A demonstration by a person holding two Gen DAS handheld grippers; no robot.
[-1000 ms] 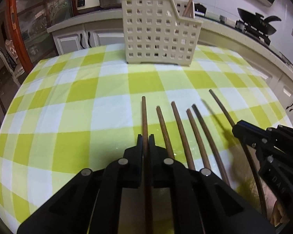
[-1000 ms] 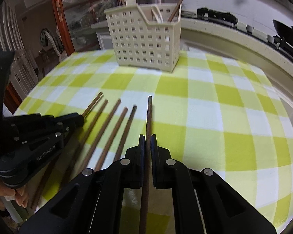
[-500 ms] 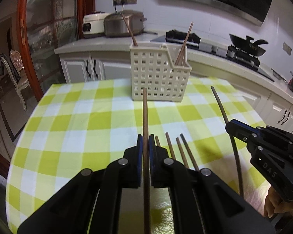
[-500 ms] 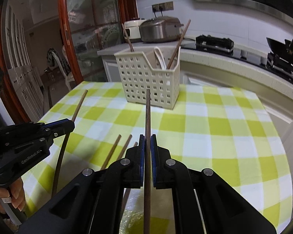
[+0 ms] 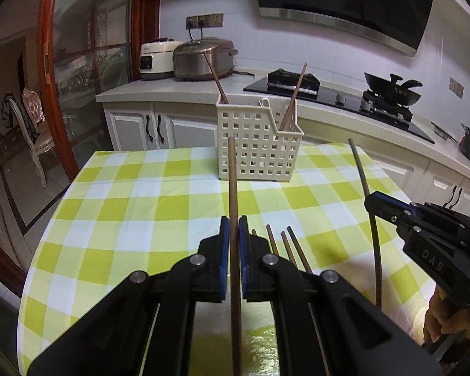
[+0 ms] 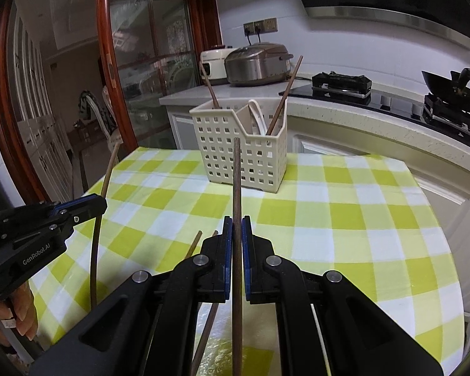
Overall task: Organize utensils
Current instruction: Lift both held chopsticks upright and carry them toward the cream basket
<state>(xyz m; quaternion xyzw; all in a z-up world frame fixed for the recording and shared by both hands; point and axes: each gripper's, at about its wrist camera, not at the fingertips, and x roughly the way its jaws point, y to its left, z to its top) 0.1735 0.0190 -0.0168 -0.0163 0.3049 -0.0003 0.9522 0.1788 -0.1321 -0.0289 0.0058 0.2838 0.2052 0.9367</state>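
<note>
My left gripper (image 5: 232,224) is shut on a brown chopstick (image 5: 232,185) held up above the table, pointing at the cream slotted utensil basket (image 5: 257,147). My right gripper (image 6: 237,224) is shut on another brown chopstick (image 6: 236,175), also raised and aimed at the basket (image 6: 238,150). Each gripper shows in the other's view: the right gripper (image 5: 368,202) with its dark chopstick (image 5: 365,181), the left gripper (image 6: 101,205) with its chopstick (image 6: 108,172). The basket holds two chopsticks and a white utensil (image 6: 257,119). Several chopsticks (image 5: 285,244) lie on the table below the grippers.
The round table has a green and white checked cloth (image 5: 141,194). Behind it runs a kitchen counter (image 5: 172,91) with two rice cookers (image 5: 200,59) and a stove with a wok (image 5: 391,87). A glass door (image 5: 87,87) stands at the left.
Both grippers have lifted their chopsticks off the table and pulled up and back. The basket now looks farther off and the other chopsticks lie lower in view.
</note>
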